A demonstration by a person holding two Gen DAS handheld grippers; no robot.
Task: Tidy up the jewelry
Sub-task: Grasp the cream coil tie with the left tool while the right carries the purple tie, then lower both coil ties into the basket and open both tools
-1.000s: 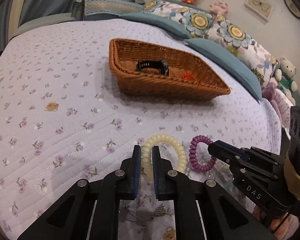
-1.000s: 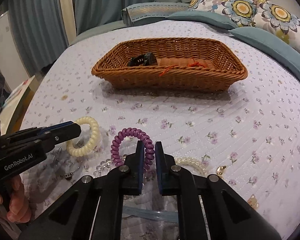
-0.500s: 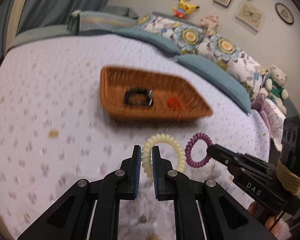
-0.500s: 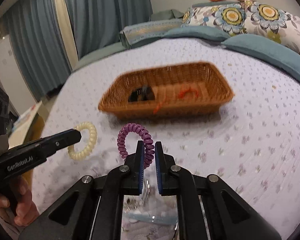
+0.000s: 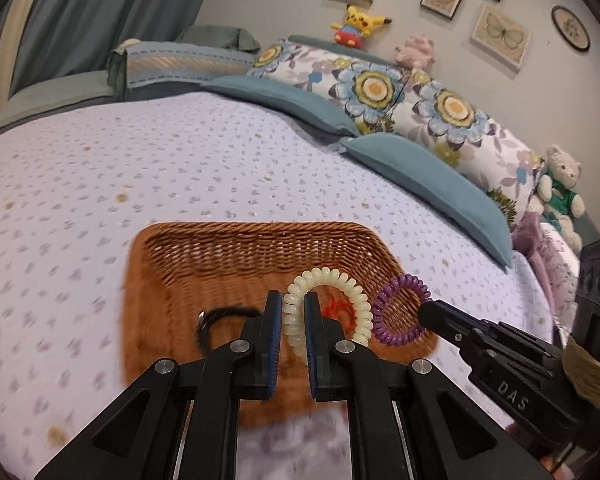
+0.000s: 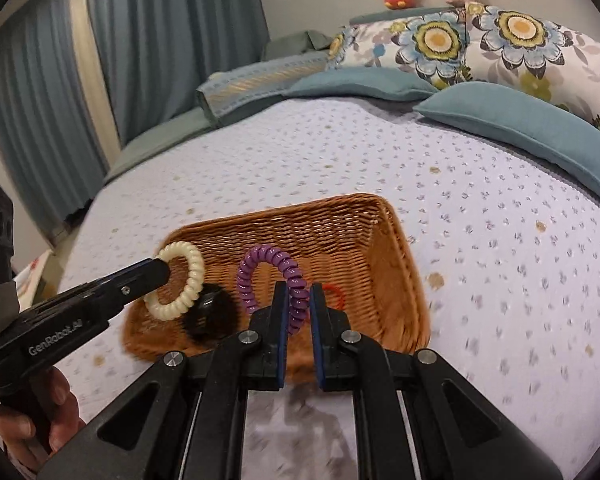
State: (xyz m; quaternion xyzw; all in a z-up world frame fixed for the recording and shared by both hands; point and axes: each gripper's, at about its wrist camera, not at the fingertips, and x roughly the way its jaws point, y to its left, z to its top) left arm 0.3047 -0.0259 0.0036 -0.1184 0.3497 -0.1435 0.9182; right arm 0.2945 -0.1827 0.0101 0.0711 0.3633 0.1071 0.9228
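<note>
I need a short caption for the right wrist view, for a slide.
Right tongs hold a purple coil bracelet over the wicker basket; left tongs hold a cream one.

place: home bedroom | bed [image 5: 180, 152] with lilac floral quilt | floral pillows [image 5: 400, 92] and teal cushions [image 6: 520, 124] along its head edge | plush toys [image 5: 358, 24] above the pillows, teddy bear [image 5: 560, 184] at far right corner | framed pictures [image 5: 500, 34] on wall | blue curtains [image 6: 160, 40]

Blurred black item [image 5: 224, 320] in basket [image 5: 260, 248]
</note>
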